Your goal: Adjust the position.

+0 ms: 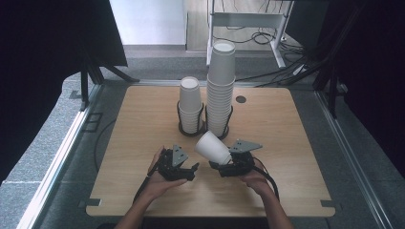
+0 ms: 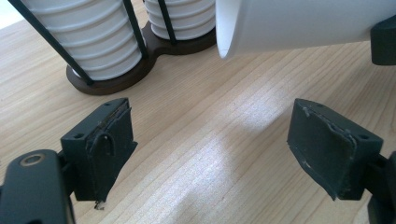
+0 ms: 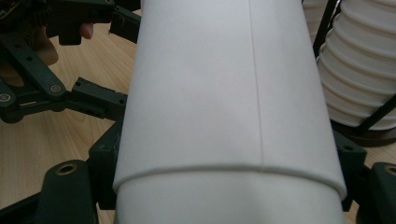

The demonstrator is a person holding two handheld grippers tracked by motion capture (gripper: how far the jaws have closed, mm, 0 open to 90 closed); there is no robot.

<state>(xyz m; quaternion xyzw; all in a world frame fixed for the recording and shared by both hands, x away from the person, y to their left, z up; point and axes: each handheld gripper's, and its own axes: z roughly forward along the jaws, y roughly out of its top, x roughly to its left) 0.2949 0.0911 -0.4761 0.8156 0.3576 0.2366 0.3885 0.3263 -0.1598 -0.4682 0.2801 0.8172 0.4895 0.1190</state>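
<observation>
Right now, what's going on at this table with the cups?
A person works with a hand-held gripper in each hand. The right hand-held gripper is clamped on a single white paper cup, held tilted on its side above the light wooden table, its mouth toward the left hand-held gripper. That one is open with nothing between its jaws. Behind them, a dark two-ring cup holder carries a short white cup stack and a tall white cup stack.

The paper cup (image 3: 224,93) looks matt white and smooth, with one fine seam. The worktop (image 2: 210,154) is pale grained wood with a soft sheen. The hand-held gripper (image 2: 210,149) pads look like scuffed black rubber.
</observation>
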